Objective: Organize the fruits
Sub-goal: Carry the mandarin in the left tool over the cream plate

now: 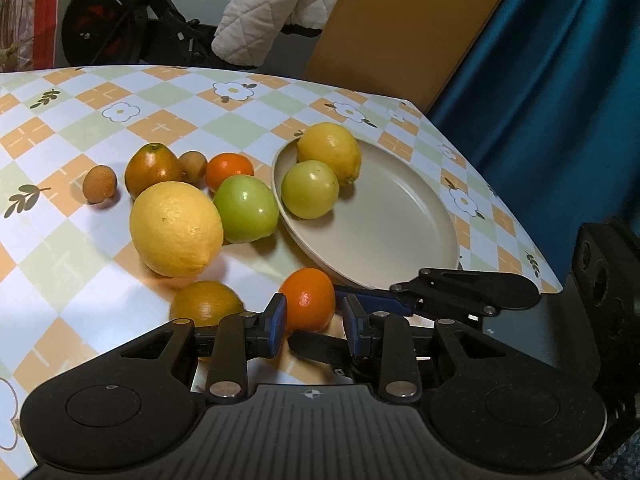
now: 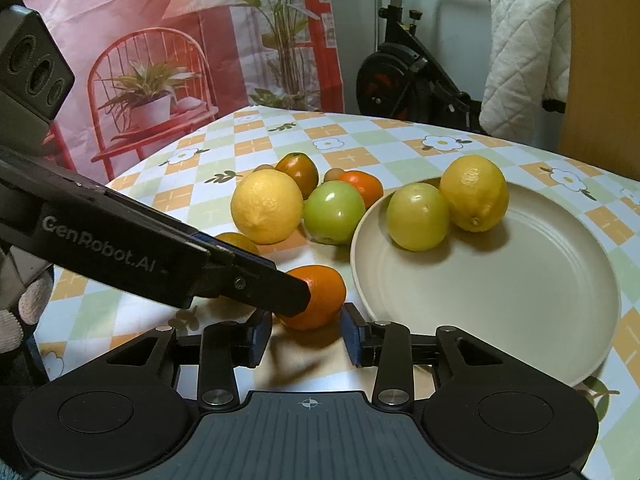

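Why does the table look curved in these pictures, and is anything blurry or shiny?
Left wrist view: the fisheye lens bows the checked tablecloth; the brownish orange near the fingers looks soft, and the green apple carries small glints. Right wrist view: the same bowing; the plate is sharp, fruit throws soft shadows onto it, and the near orange shows a highlight.

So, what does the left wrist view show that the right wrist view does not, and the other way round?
Only the left wrist view shows the blue curtain beyond the table's right side. Only the right wrist view shows the red backdrop with a chair and plants, and a gloved hand at the left edge. Both show the plate holding a lemon and a yellow-green fruit, the big lemon and green apple beside it, the small orange nearest the camera, and the exercise bike behind.
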`<state>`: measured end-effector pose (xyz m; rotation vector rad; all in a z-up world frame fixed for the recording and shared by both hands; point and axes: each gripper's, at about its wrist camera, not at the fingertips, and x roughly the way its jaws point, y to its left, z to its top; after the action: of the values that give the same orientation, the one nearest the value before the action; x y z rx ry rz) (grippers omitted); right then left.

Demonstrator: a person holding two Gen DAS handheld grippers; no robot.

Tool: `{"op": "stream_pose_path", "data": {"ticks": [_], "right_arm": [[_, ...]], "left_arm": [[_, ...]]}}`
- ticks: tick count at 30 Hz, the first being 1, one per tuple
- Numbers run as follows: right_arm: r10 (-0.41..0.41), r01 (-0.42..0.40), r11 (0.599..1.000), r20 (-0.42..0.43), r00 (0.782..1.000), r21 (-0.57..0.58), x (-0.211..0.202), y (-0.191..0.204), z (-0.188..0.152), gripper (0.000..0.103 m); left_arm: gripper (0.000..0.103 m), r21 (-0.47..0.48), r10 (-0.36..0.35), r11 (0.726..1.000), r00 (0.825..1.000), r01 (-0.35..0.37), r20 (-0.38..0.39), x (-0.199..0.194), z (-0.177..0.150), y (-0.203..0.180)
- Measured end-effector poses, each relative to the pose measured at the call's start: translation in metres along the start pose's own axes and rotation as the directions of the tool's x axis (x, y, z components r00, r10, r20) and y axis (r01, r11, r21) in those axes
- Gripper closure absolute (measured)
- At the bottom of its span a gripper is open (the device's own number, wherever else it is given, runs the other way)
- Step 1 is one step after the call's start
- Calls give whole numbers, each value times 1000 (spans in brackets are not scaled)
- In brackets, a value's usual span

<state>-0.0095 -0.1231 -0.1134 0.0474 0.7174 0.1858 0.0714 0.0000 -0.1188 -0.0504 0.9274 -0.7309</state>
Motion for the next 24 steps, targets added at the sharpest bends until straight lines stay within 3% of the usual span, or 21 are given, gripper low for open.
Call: {"op": "stream_pose_path", "data": {"ticks": [12, 24], "right_arm": [[4, -4, 1000, -7, 1000, 0, 1, -3, -2, 75], [-21, 21, 1000, 1, 1000, -5, 4, -1, 1, 72]], "left_arm": [[71, -23, 52, 998, 998, -52, 35, 2, 0, 1], [72, -22, 44, 999, 998, -43, 39, 5, -2, 3]]}}
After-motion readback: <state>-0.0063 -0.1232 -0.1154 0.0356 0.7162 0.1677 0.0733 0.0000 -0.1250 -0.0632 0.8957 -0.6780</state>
